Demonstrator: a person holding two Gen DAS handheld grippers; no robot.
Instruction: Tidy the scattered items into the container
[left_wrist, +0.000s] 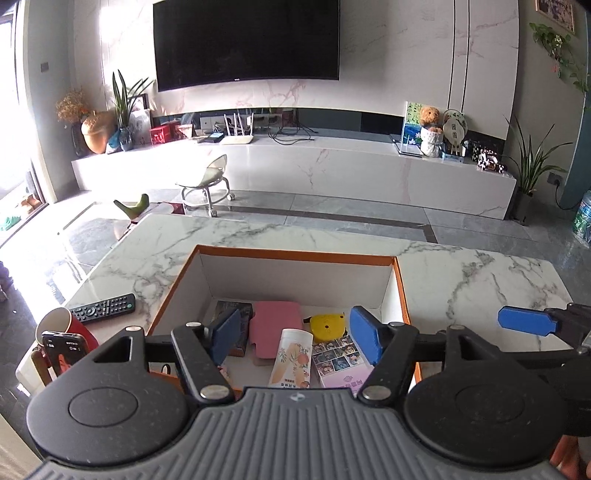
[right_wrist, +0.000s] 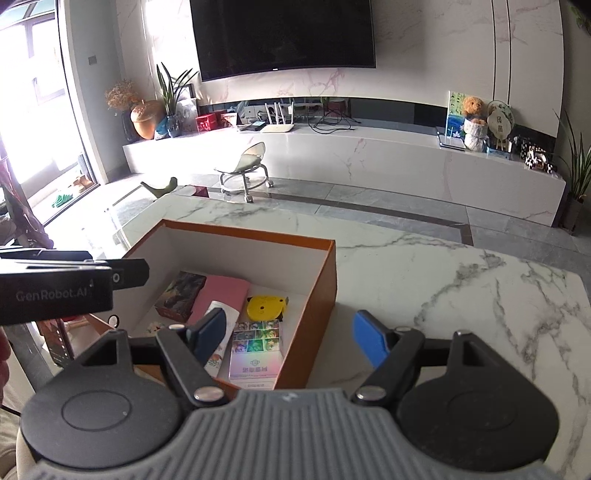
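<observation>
Hovering: left gripper (left_wrist: 293, 338) over the near end of the box (left_wrist: 295, 254), fingers spread wide, holding nothing.
Right gripper: (right_wrist: 291, 338) also spread wide and empty, straddling the box's right wall; its right finger is outside, over bare table (right_wrist: 443, 266).
Inside box: dark carton (left_wrist: 236, 308), pink pouch (left_wrist: 275, 326), yellow case (left_wrist: 327, 326), white tube (left_wrist: 291, 358), photo card box (left_wrist: 338, 360).
Left out: remote (left_wrist: 103, 307) at 10 o'clock from the left fingers, on the table just beside the box's left wall; a red cup (left_wrist: 64, 325) sits near it.
Long axis: remote runs roughly 8 to 2 o'clock.
Nearer hand: left, by my judgement.
Next move: likely swing left, turn the fingers across the remote's narrow width.
Risk: clipping the cup or box wall.
</observation>
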